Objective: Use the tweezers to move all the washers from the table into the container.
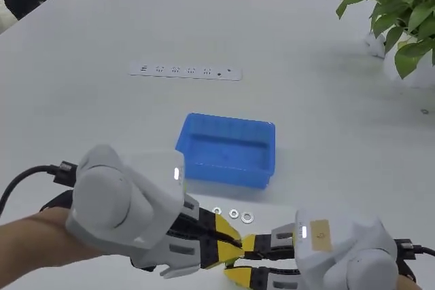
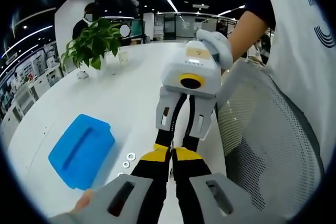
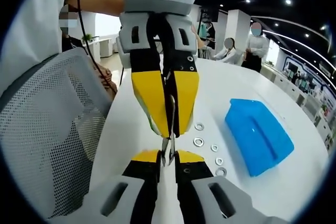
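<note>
Beyond tweezers [image 3: 168, 146]: washers [image 1: 234, 214], container [image 1: 228, 151], power strip [image 1: 185, 70].

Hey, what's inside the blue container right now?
Only bare blue floor shows inside the blue container; its near wall hides a strip. The washers lie outside on the table.

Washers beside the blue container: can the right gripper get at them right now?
Probably not yet. The right gripper and left gripper both look shut on the tweezers, fingers tip to tip. The table toward the washers looks free once the left lets go.
</note>
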### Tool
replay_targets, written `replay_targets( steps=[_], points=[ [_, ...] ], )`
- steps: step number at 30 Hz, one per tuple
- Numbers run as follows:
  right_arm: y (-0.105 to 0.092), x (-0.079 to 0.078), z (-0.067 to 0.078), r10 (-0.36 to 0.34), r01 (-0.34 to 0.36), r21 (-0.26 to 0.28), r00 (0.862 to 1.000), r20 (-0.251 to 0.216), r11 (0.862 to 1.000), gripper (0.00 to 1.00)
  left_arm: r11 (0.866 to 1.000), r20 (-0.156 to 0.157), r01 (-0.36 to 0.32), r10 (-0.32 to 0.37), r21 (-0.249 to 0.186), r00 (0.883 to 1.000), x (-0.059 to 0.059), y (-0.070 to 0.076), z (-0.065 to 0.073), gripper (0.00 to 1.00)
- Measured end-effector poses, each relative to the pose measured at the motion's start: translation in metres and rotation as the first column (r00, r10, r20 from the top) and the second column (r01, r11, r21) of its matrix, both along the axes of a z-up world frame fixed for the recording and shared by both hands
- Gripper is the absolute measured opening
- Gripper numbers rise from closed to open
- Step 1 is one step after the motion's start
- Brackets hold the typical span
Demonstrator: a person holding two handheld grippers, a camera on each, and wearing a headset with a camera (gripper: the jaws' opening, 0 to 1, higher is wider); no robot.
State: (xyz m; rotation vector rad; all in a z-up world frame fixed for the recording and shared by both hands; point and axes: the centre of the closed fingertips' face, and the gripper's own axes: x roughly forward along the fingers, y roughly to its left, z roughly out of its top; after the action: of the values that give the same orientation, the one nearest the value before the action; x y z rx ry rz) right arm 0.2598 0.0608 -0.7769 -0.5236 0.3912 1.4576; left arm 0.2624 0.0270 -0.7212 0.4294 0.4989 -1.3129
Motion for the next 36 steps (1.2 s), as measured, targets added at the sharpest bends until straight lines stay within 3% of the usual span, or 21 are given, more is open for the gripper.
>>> replay_targets(
  steps=[9,16,27,36],
  points=[
    [0.004,-0.002,-0.001,0.014,-0.014,-0.017,1.0,0.005,1.0,0.09,1.0,-0.031,-0.024,0.023,-0.013,0.999,0.001,0.004,0.0,0.06],
    [0.006,-0.001,0.0,0.007,-0.007,-0.009,1.0,0.001,1.0,0.08,0.999,-0.024,-0.047,0.047,-0.015,0.999,0.0,0.012,-0.004,0.08],
    [0.003,0.0,0.0,-0.014,0.014,0.011,1.0,-0.024,1.0,0.08,0.996,-0.045,-0.071,0.068,-0.06,0.997,0.002,0.011,0.001,0.08],
    [0.007,-0.003,0.006,0.008,-0.008,0.019,1.0,-0.012,1.0,0.08,0.999,-0.008,-0.004,0.004,-0.032,1.0,-0.003,0.01,0.007,0.06]
  ],
)
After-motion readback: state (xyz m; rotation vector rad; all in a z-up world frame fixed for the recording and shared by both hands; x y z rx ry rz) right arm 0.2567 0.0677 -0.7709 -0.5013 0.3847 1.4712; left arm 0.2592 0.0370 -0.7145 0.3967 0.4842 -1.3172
